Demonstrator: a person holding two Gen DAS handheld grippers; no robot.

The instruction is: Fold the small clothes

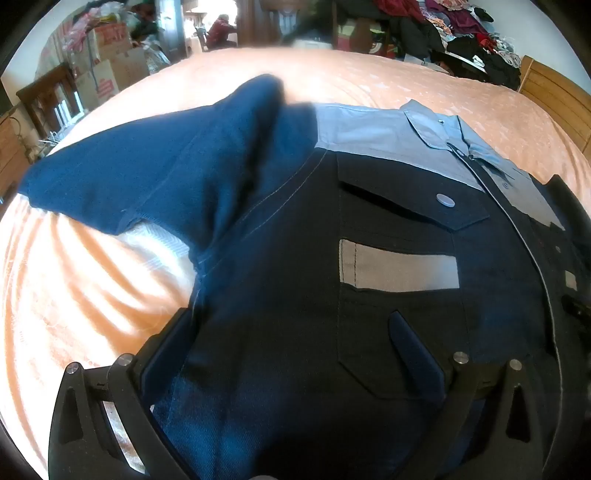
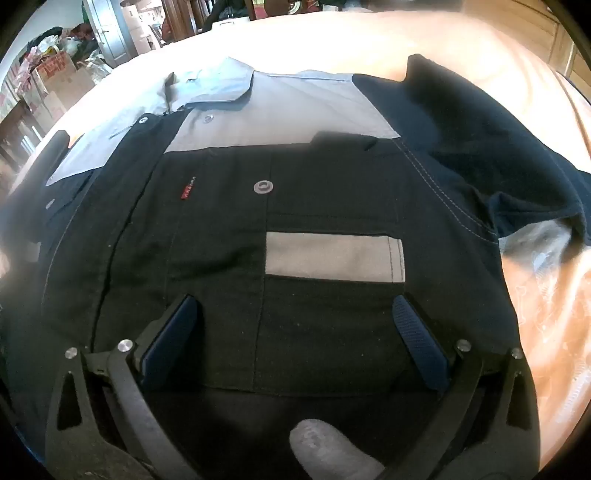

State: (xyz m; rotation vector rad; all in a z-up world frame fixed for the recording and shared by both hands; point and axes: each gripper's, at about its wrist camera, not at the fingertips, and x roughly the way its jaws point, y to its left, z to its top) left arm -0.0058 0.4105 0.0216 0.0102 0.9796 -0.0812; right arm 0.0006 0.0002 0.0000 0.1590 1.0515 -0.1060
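A dark navy work shirt with a grey yoke and collar lies front up on an orange bedspread. Its blue sleeve rises in a fold at the upper left. My left gripper is open, fingers spread wide over the shirt's lower side, with cloth bunched close under the camera. In the right wrist view the same shirt fills the frame. My right gripper is open just below the grey strip on the chest pocket. The other sleeve lies spread to the right.
A heap of clothes sits at the bed's far right by a wooden headboard. Cardboard boxes stand beyond the left edge, and a person sits far off. A gloved fingertip shows at the bottom.
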